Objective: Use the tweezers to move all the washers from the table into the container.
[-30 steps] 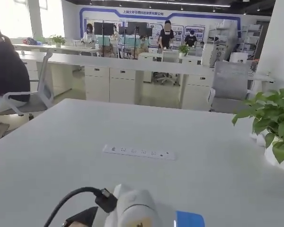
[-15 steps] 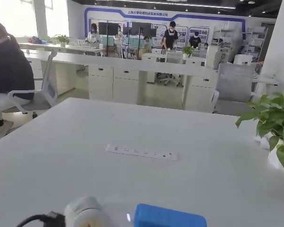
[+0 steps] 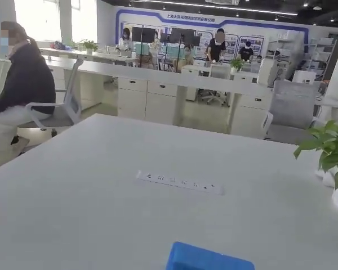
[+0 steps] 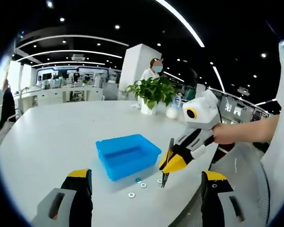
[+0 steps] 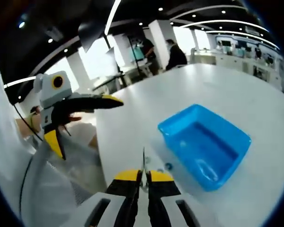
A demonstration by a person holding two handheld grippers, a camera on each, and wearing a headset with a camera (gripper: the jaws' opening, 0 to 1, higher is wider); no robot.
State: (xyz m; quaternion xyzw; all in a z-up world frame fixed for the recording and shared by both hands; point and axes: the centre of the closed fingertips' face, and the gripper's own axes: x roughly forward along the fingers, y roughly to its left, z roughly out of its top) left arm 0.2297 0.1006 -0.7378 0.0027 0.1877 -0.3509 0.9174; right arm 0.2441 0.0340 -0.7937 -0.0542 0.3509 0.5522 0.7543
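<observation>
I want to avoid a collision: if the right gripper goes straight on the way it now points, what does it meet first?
The right gripper would likely drive its tweezers tip into the table beside the washers; depth is unclear.

open blue container [image 4: 128, 153], small washers [image 4: 137, 180] lying just beside it, tweezers [image 4: 167, 161] pointing down near them.

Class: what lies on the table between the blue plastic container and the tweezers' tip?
Small silver metal washers on the white table, seen in the left gripper view.
</observation>
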